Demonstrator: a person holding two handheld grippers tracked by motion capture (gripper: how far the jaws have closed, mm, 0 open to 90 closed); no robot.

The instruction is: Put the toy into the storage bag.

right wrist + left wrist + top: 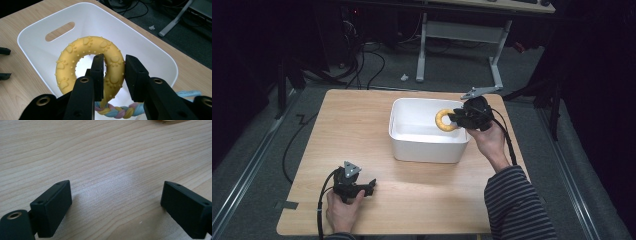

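A yellow rubber ring toy [82, 60] with raised paw prints hangs over the white tub [155, 60]. My right gripper [114, 75] is shut on the ring's right side, and a pastel braided rope [120, 111] trails from the ring under the jaws. From above, the ring [443, 120] sits above the tub's [412, 145] right end with the right gripper [460, 118] at its side. My left gripper [372, 187] rests low over the wooden table [352, 130] near the front left; its jaws [115, 207] stand wide apart, open over bare wood.
The tub has a handle slot [60, 31] in its far wall. Beyond the table's far edge are a desk's metal legs [497, 65] and cables [362, 65] on the grey floor. A striped sleeve [517, 205] comes in at the front right.
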